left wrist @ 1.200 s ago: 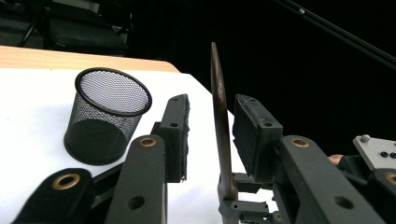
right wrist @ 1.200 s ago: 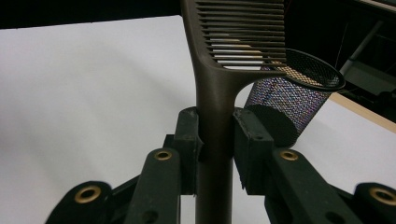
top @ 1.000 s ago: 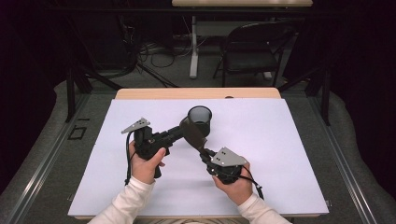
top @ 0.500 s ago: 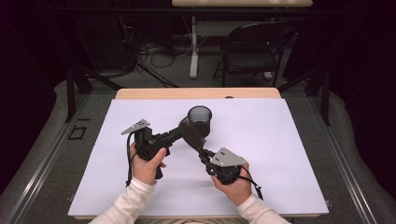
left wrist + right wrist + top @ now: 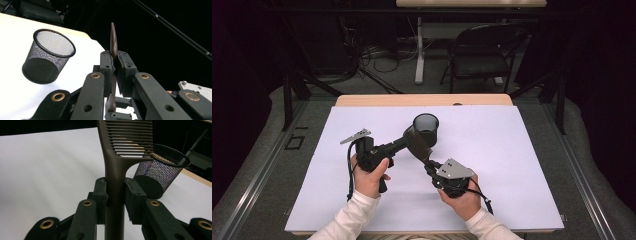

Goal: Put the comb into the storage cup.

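Comb (image 5: 117, 167): brown, wide-tooth, held off the table (image 5: 522, 165) by both grippers, just in front of the mesh cup (image 5: 426, 129).
Left gripper (image 5: 114, 68): jaws have just been closing, now clamped flat on the comb's blade, seen edge-on in the left gripper view.
Right gripper (image 5: 116, 195): jaws pinched on the comb's handle below the teeth.
Mesh cup: black, upright on the white sheet, looks empty.
Progress: comb lifted and shared between both grippers; looks like a handover or regrip, about midway.
Left to do: one gripper lets go, other drops comb into cup, judging by how near the cup stands.
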### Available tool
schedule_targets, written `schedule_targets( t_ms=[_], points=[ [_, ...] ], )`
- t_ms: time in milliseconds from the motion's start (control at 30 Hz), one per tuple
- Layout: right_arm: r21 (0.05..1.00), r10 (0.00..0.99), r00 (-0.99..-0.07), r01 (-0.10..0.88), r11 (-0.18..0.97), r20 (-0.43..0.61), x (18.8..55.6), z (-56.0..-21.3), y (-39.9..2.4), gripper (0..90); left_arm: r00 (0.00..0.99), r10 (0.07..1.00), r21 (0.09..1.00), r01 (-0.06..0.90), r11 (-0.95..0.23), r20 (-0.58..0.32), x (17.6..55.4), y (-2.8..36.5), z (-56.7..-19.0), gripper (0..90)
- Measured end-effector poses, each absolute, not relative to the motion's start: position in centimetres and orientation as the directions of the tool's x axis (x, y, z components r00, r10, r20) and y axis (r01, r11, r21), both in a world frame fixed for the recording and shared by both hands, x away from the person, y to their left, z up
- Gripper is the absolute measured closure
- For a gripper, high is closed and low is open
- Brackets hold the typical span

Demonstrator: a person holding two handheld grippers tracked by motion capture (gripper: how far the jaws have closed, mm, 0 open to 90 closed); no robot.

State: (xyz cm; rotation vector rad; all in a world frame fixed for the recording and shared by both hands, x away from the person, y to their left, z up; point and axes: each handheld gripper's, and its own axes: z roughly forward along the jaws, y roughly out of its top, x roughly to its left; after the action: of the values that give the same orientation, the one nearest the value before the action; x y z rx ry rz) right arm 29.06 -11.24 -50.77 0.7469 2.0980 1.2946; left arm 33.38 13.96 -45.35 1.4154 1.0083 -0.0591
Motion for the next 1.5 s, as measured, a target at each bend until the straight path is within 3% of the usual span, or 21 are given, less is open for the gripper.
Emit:
schedule_targets(
  t_ms=[1500],
  points=[
    [0.914, 0.700, -0.697, 0.168, 0.369, -0.155, 29.07, -50.93, -11.09, 71.9, 0.588, 0.502, 0.756, 0.607, 0.244, -0.634, 33.45, 14.15, -45.40, 84.7]
  ],
)
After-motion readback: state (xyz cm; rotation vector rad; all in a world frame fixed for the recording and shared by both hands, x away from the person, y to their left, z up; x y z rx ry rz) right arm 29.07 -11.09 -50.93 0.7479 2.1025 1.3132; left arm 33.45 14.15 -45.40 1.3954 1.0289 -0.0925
